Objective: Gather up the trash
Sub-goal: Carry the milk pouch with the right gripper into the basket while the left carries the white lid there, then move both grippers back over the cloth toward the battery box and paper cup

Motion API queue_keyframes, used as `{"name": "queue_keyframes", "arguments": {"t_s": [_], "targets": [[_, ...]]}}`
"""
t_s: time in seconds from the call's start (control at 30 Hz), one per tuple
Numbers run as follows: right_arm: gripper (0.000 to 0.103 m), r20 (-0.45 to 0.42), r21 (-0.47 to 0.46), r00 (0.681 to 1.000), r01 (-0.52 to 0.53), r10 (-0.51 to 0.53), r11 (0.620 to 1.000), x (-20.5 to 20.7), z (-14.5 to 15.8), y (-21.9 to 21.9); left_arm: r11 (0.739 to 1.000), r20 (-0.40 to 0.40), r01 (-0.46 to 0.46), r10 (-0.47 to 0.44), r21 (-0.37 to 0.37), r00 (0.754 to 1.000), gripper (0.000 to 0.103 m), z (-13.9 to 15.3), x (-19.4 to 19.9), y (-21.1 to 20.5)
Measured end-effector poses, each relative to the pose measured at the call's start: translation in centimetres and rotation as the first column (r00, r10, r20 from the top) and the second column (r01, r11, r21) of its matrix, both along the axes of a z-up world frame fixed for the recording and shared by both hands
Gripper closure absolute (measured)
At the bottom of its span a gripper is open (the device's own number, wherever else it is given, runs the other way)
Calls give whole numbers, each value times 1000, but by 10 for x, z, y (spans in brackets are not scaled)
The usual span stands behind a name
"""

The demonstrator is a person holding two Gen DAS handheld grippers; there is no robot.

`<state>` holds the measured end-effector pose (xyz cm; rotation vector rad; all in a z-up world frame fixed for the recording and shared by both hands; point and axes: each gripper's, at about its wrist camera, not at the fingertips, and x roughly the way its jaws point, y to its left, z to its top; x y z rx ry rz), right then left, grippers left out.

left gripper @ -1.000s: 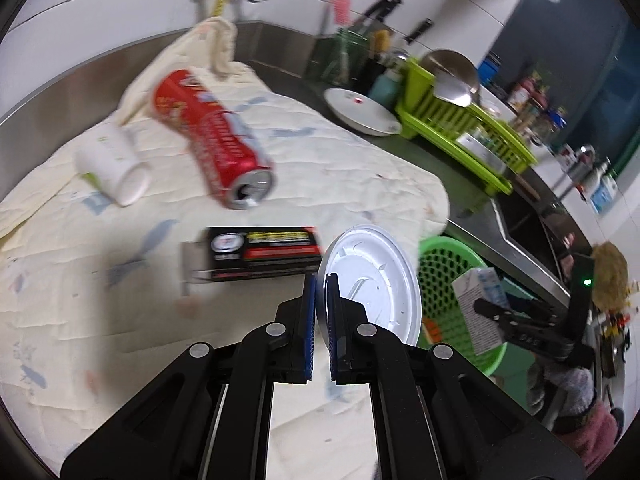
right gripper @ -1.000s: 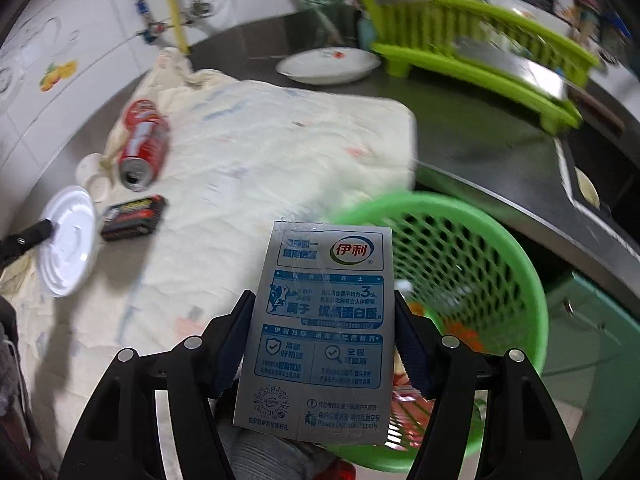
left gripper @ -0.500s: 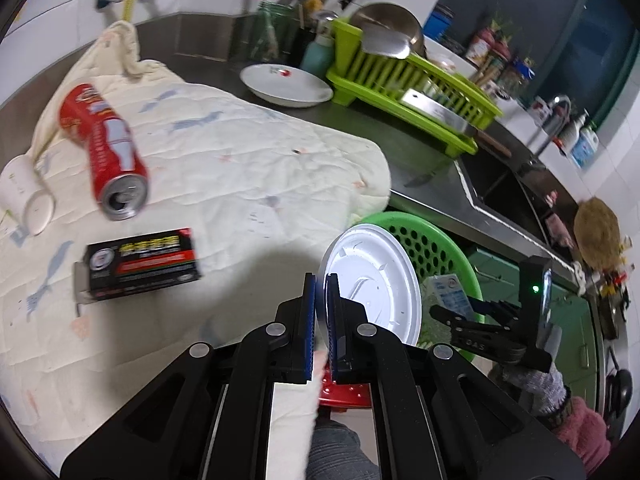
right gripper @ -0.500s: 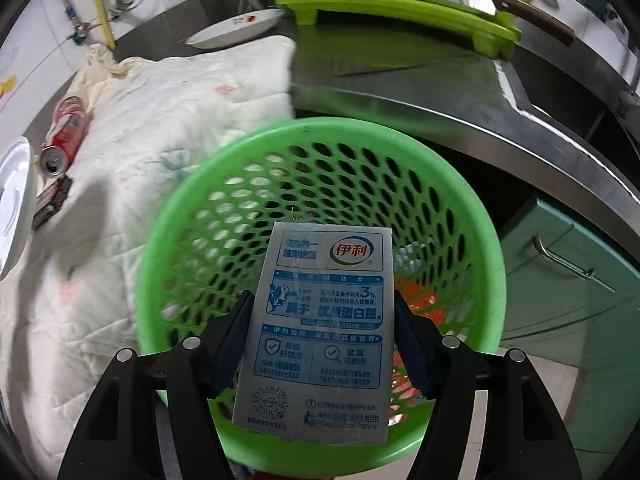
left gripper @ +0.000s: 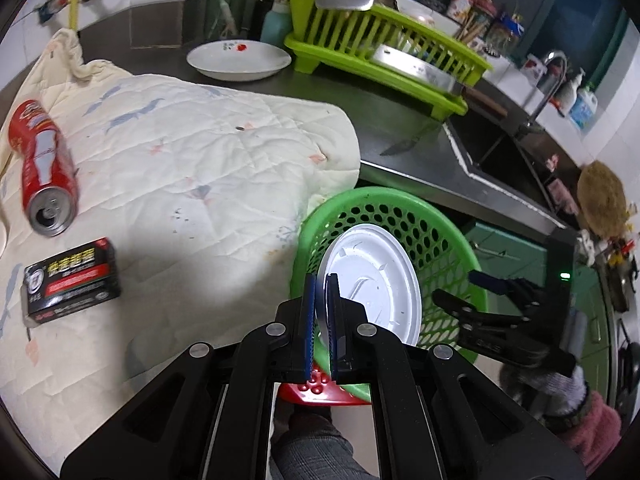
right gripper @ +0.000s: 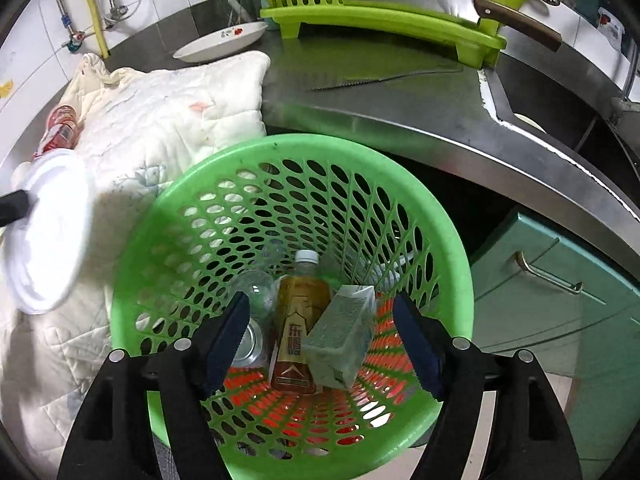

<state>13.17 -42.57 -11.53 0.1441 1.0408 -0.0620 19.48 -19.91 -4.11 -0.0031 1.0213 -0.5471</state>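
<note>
The white lid [left gripper: 372, 284], pinched on edge in my left gripper [left gripper: 320, 332], hangs over the near rim of the green basket [left gripper: 460, 240], while my right gripper [right gripper: 320, 344] has just spread, carton [right gripper: 344, 336] dropped inside

Table [left gripper: 400, 128]: stainless steel, dark and reflective, with a sink [left gripper: 496, 152] set in at its right end.

Lying directly on it:
- quilted cream cloth [left gripper: 208, 168], covering the left part
- white plate [left gripper: 239, 61] with a red mark, near the back wall
- lime-green dish rack [left gripper: 384, 44], beside the plate
- thin serrated knife [right gripper: 384, 78], lying flat in front of the rack

On the cloth:
- red can [left gripper: 42, 168], on its side
- black-and-red box [left gripper: 72, 280]
</note>
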Motion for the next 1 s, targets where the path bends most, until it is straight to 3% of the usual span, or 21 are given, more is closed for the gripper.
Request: {"name": "queue_keyframes", "arguments": {"t_s": [0.33, 0.6, 1.0], "targets": [[27, 70, -13, 998, -1, 2, 1000, -24, 24, -8, 997, -40, 33, -30, 74, 999, 99, -34, 15, -43], [26, 95, 7, 995, 31, -31, 999, -35, 28, -20, 997, -64, 42, -39, 60, 997, 96, -48, 22, -64], [26, 122, 4, 992, 25, -25, 1000, -40, 41, -12, 999, -31, 45, -44, 22, 999, 96, -29, 7, -45]]}}
